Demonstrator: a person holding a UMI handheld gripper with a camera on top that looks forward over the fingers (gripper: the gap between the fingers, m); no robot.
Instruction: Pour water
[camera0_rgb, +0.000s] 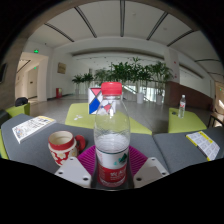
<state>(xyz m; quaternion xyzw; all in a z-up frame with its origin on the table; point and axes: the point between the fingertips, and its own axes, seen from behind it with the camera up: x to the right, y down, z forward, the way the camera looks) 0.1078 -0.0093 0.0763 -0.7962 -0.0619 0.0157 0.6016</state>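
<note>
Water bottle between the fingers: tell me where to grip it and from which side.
Grip the water bottle on its labelled lower body, coming straight on as the tool already does. It stands upright on the grey table, body straight-walled there; the ribbed shoulder and red cap taper. Keep clear of the red-and-white cup beside it. Whether the pads already press it is unclear.
</note>
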